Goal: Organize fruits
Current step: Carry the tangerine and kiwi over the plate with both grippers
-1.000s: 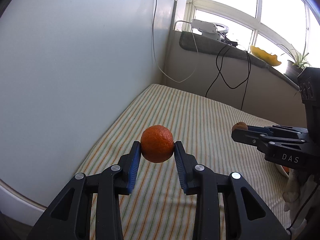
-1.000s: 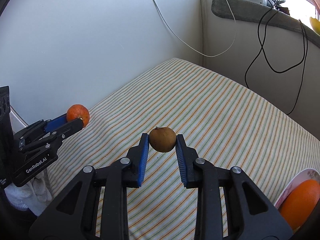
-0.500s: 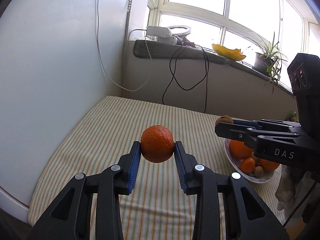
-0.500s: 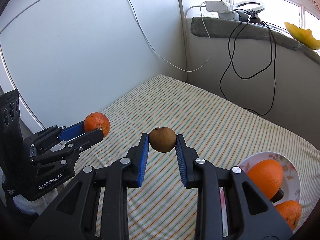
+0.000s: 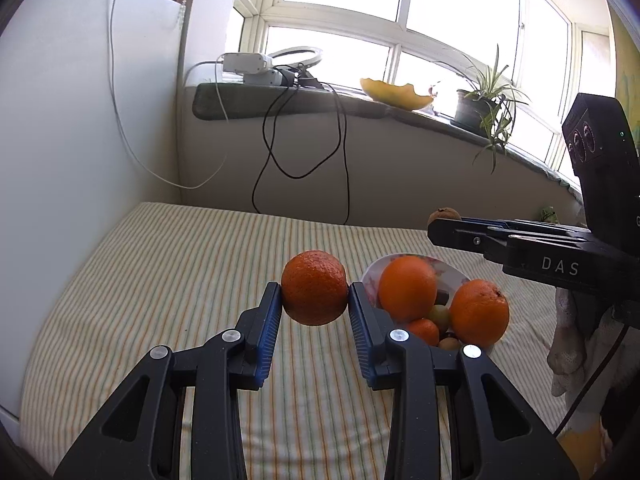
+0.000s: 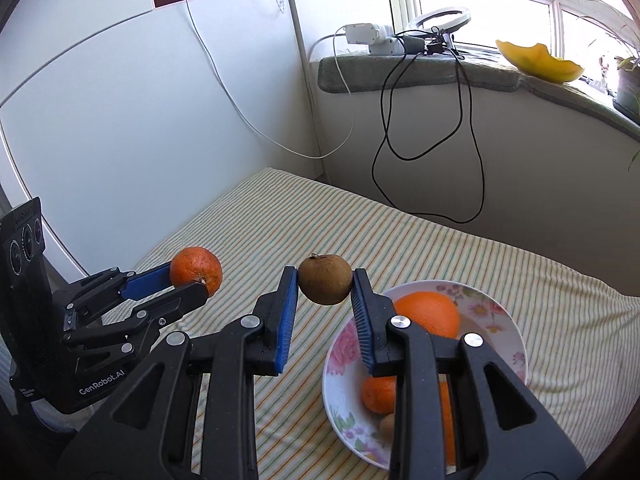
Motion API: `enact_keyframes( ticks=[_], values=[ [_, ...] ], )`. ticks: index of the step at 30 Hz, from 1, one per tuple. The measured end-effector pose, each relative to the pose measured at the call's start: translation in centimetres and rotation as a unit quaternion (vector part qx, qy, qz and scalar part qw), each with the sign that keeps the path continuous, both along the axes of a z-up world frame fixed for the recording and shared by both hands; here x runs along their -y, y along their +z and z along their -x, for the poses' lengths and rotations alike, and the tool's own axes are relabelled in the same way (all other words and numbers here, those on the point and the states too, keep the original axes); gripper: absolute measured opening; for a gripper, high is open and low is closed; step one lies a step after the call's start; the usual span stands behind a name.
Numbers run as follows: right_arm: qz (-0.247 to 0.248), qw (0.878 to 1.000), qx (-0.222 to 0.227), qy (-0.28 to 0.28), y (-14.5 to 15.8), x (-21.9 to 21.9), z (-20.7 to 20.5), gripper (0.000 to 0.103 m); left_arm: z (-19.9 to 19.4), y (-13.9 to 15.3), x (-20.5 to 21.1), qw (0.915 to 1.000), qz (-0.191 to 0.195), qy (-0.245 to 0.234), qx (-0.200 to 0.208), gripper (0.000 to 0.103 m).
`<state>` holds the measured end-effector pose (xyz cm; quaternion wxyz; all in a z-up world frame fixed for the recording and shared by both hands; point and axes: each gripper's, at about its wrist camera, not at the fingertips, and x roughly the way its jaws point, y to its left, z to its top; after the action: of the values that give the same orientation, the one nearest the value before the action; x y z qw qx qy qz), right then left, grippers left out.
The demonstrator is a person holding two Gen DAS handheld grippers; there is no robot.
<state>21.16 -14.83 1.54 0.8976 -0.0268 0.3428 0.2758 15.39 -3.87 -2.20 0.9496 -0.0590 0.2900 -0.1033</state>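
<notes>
My left gripper point(image 5: 315, 298) is shut on a small orange tangerine point(image 5: 314, 287), held in the air above the striped cloth; the same gripper point(image 6: 202, 280) and its tangerine point(image 6: 196, 270) show at the left of the right wrist view. My right gripper point(image 6: 325, 280) is shut on a brown kiwi point(image 6: 325, 279), hovering just left of a flowered bowl point(image 6: 496, 312). The bowl holds a big orange point(image 6: 430, 314), a small tangerine point(image 6: 378, 394) and other fruit partly hidden behind my fingers. In the left wrist view the bowl point(image 5: 374, 270) lies right of the tangerine, under the right gripper point(image 5: 434, 226).
A striped cloth point(image 5: 180, 280) covers the table, with a white wall point(image 5: 80, 160) along its left side. Behind it stands a low wall with dangling black cables point(image 5: 304, 148). The sill above carries a yellow melon rind point(image 5: 394, 92), a potted plant point(image 5: 484, 108) and a white device.
Both grippers have swung to the right and risen, each still holding its fruit. The flowered bowl of fruit has come fully into both views, close under the right gripper.
</notes>
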Motion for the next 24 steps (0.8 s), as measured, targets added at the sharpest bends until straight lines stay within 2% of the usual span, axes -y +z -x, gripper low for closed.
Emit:
enact_keyframes(
  ticks=[13, 24],
  values=[
    [0.001, 0.998, -0.019, -0.064, -1.1, 7.1, -2.9, 0.028, -1.0, -0.6, 4.6, 0.9986, -0.001, -0.051, -0.011, 0.032],
    [-0.011, 0.995, -0.046, -0.082, -2.9, 9.7, -4.3, 0.028, -1.4, -1.5, 8.1, 0.9958, -0.013, -0.086, -0.027, 0.032]
  ],
)
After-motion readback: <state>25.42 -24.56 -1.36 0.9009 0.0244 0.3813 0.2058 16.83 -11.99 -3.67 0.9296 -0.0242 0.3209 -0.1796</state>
